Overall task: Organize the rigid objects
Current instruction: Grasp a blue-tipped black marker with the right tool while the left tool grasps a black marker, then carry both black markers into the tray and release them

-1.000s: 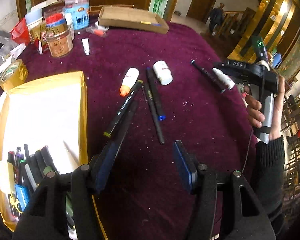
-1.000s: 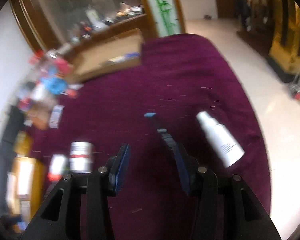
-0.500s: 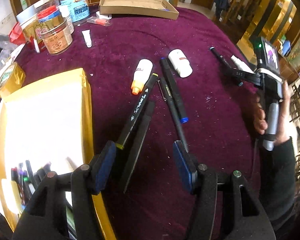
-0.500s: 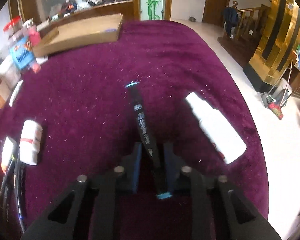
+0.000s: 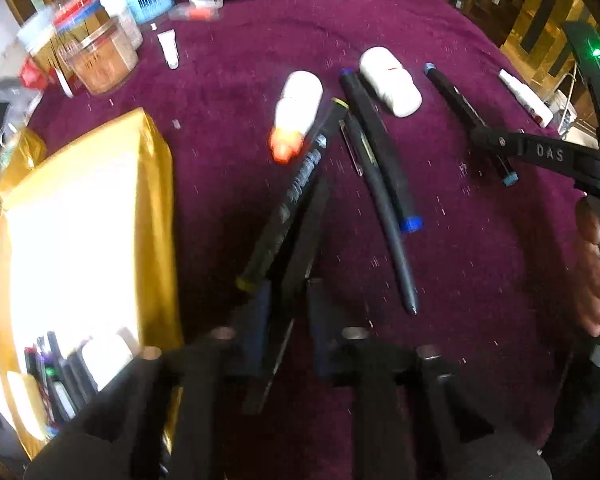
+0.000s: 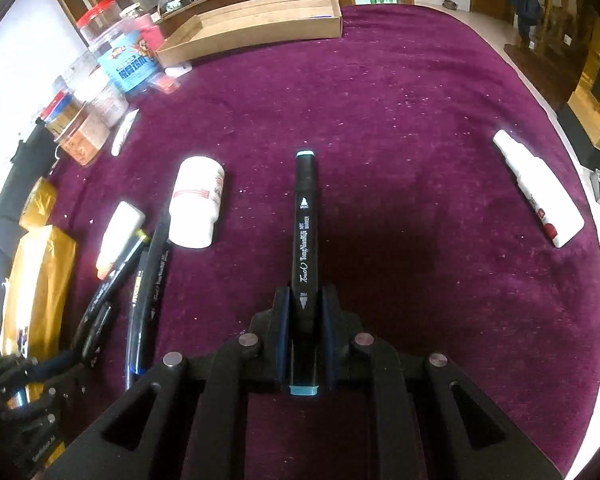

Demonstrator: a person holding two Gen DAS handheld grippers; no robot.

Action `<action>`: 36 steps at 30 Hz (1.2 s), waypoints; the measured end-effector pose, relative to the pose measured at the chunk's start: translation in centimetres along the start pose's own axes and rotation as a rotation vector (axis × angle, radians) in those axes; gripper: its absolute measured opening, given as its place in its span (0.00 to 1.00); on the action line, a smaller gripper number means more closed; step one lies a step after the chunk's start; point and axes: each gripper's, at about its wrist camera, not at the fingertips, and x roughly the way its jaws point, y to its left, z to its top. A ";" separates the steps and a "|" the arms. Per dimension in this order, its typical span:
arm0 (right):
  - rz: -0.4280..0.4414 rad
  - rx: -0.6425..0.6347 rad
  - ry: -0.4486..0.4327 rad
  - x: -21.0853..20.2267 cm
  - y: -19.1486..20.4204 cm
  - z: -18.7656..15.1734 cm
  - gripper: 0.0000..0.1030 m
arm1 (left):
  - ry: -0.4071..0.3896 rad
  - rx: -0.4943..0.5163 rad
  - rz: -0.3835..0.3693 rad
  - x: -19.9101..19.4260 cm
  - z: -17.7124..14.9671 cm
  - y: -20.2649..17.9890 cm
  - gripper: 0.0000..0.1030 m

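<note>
Left wrist view: the left gripper [image 5: 286, 312], whose jaws have just been closing, is clenched on a plain black marker [image 5: 300, 256] lying on the maroon velvet worktop [image 5: 480, 264]. Touching it on the left lies a yellow-capped black marker [image 5: 288, 200]; beyond lie a slim black pen [image 5: 384, 216], a blue-capped black marker [image 5: 384, 160], an orange-capped white bottle [image 5: 298, 112] and a squat white bottle [image 5: 390, 80]. A gold-edged tray [image 5: 156, 184] at left holds more pens, too blurred to count. At right, a hand [image 5: 594, 272] carries the right gripper. Right wrist view: the right gripper [image 6: 304, 320] grasps a light-blue-capped black marker [image 6: 305, 216] near its near end, the marker pointing straight ahead over the worktop. A long white spray bottle [image 6: 540, 196] lies well apart at right; a shallow cardboard box [image 6: 260, 24] and several clear plastic jars [image 6: 116, 64] stand at the far edge. Three white bottles are visible in all here.
</note>
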 end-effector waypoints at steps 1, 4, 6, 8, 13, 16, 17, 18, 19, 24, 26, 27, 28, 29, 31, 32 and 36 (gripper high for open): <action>0.001 0.003 -0.001 -0.1 -0.2 -0.3 0.12 | 0.005 0.000 -0.012 -0.2 -0.3 -0.1 0.12; 0.022 0.042 -0.006 0.2 -0.3 -0.4 0.13 | 0.010 0.009 -0.047 -0.6 -1.2 -0.6 0.12; 0.038 0.073 -0.011 0.6 -0.3 0.2 0.13 | 0.036 0.019 -0.048 0.3 -1.2 -1.0 0.14; 0.053 0.094 -0.013 0.5 -0.6 0.1 0.13 | 0.013 0.010 -0.049 0.3 -1.1 -1.1 0.16; 0.092 0.089 -0.027 1.1 -0.4 0.6 0.13 | -0.007 -0.047 -0.057 0.0 -1.5 -0.5 0.11; 0.163 0.110 -0.035 0.9 -0.7 0.7 0.12 | -0.042 -0.082 -0.096 -1.3 -2.7 0.3 0.11; 0.176 0.114 -0.046 0.8 -0.6 0.7 0.12 | -0.056 -0.092 -0.118 -1.7 -3.1 0.8 0.11; 0.183 0.112 -0.068 0.4 -0.4 0.8 0.12 | -0.073 -0.105 -0.155 -2.6 -3.7 1.0 0.12; 0.196 0.110 -0.085 -0.1 -0.3 0.7 0.12 | -0.084 -0.110 -0.182 -3.2 -4.2 1.2 0.12; 0.269 0.110 -0.169 -2.2 0.0 0.6 0.12 | -0.100 -0.170 -0.346 -5.9 -7.0 3.0 0.12; 0.281 0.105 -0.193 -2.6 0.3 0.5 0.12 | -0.113 -0.194 -0.364 -6.9 -8.1 4.2 0.12; 0.293 0.102 -0.207 -2.8 0.4 0.4 0.12 | -0.130 -0.207 -0.372 -7.8 -8.9 5.0 0.12; 0.302 0.094 -0.214 -3.0 0.7 0.3 0.12 | -0.142 -0.218 -0.375 -8.4 -9.3 5.7 0.12; 0.309 0.078 -0.223 -3.3 1.0 0.2 0.12 | -0.155 -0.228 -0.377 -9.1 -9.8 6.4 0.12; 0.313 0.046 -0.249 -4.1 2.2 -0.3 0.12 | -0.189 -0.262 -0.379 -10.3 -10.9 8.4 0.12; 0.322 0.036 -0.255 -4.4 2.6 -0.5 0.12 | -0.202 -0.277 -0.375 -10.8 -11.3 9.4 0.12; 0.387 -0.027 -0.269 -6.6 6.8 -2.9 0.13 | -0.241 -0.362 -0.353 -11.8 -13.0 14.0 0.12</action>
